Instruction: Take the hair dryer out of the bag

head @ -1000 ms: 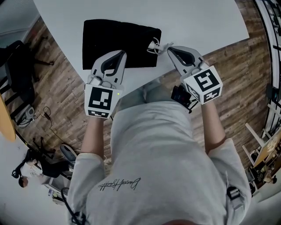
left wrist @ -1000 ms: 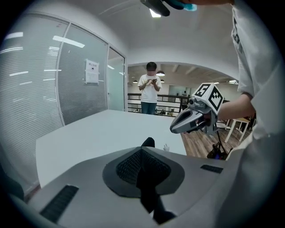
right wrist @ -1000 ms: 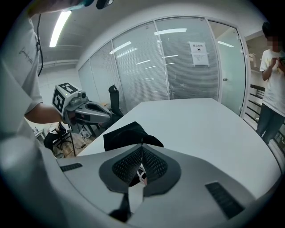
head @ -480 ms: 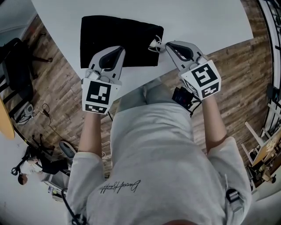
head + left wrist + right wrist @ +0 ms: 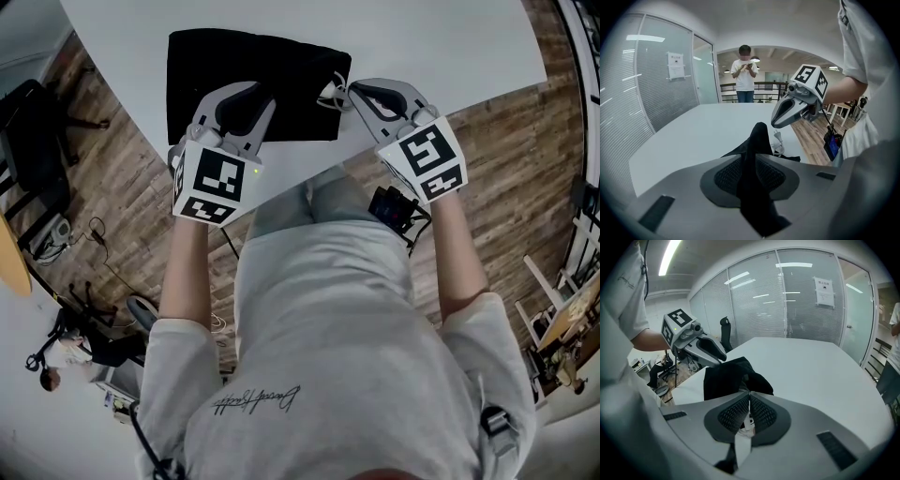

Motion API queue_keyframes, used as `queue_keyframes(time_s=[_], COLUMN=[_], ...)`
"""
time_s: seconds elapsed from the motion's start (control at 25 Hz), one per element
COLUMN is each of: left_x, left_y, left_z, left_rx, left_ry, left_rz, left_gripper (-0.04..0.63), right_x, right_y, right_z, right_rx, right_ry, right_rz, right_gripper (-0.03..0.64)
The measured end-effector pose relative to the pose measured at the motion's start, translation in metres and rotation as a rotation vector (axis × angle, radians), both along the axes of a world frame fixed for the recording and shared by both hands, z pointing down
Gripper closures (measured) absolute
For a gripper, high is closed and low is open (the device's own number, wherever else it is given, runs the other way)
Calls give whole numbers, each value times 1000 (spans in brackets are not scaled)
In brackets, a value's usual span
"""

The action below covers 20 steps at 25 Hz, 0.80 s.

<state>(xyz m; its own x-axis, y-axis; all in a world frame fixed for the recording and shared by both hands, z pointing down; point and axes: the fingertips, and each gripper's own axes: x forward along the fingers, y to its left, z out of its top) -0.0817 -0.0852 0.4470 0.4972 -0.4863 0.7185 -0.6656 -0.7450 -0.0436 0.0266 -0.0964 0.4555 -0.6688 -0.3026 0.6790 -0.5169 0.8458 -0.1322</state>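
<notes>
At the near edge of the table (image 5: 431, 47), the left gripper (image 5: 253, 98) pinches the black bag (image 5: 225, 61) while the right gripper (image 5: 352, 91) clamps a white cord (image 5: 330, 95) at its mouth. The hair dryer, unseen, is apparently inside, so the extraction has barely begun.

The right gripper (image 5: 749, 393) has its fingers (image 5: 764, 414) pinched on a white cord (image 5: 743, 446) (its end blurred), black bag (image 5: 723, 379) just beyond on the white tabletop (image 5: 811, 366).
</notes>
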Motion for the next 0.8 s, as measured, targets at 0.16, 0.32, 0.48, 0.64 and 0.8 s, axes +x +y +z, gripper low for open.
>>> queue_keyframes(time_s=[0.16, 0.32, 0.48, 0.64, 0.8], left_x=[6, 8, 8, 4, 1], left_y=[-3, -2, -3, -2, -3], left_z=[6, 15, 19, 15, 7], left_rx=[-26, -68, -84, -115, -143], left_ry=[-32, -47, -64, 3, 86], left_rz=[53, 74, 79, 65, 23], left_gripper=[488, 488, 555, 572, 574], right_x=[-4, -6, -5, -12, -18], right_y=[-2, -1, -4, -3, 4], right_z=[2, 4, 9, 18, 32], right_rx=[-1, -3, -8, 1, 25], right_ry=[0, 1, 19, 62, 138], right_rz=[-9, -13, -27, -92, -204], right_gripper=[591, 591, 589, 539, 475])
